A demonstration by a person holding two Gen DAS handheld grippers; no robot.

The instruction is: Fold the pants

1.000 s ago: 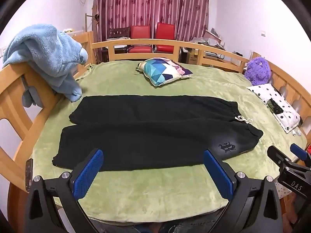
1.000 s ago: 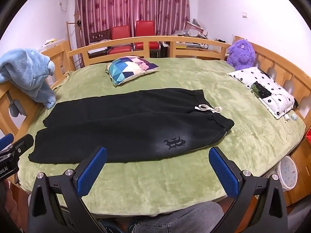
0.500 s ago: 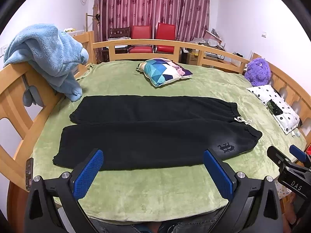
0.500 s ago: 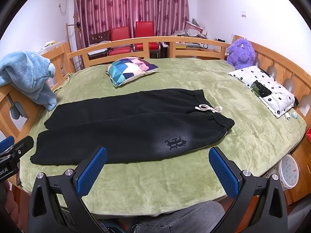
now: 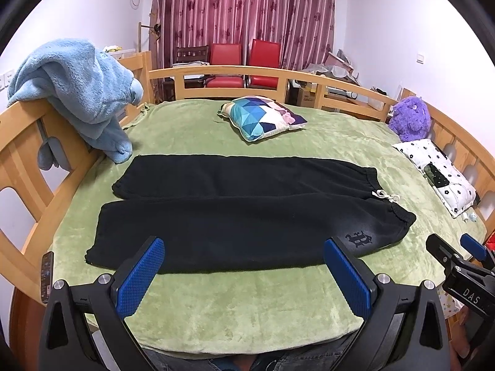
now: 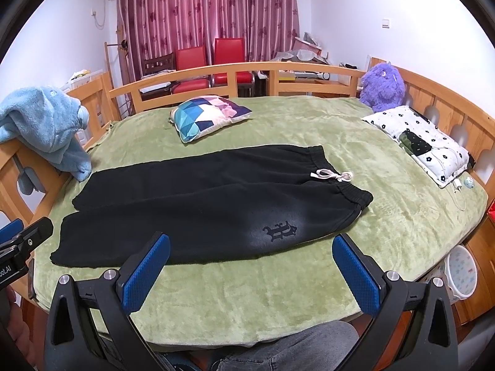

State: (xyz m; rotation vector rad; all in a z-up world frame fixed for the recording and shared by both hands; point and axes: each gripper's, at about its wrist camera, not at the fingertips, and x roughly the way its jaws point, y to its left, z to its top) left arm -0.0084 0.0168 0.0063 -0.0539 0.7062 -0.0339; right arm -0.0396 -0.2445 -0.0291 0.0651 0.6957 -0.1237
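Pants (image 5: 247, 210) flat on green bedspread (image 5: 247, 303)

right gripper (image 5: 461, 256) cut off at frame edge, remote (image 5: 47, 273) partly hidden

Black pants (image 6: 213, 204) lie flat and unfolded across a green blanket (image 6: 386, 216) on a wooden-railed bed (image 6: 439, 99), legs side by side toward the left, waistband with white drawstring (image 6: 331, 175) toward the right, and a dark emblem (image 6: 280, 230) on the near leg. The right tool (image 6: 250, 270) hovers at the near bed edge, its blue-padded fingers (image 6: 145, 275) spread wide and holding nothing, with part of the left tool (image 6: 21, 244) at the left margin. Also on or by the bed: geometric cushion (image 6: 207, 116), purple plush toy (image 6: 382, 86), floral pillow (image 6: 427, 142), blue towel (image 6: 46, 126) draped over the left rail, and red chairs (image 6: 210, 65) before maroon curtains (image 6: 210, 12).
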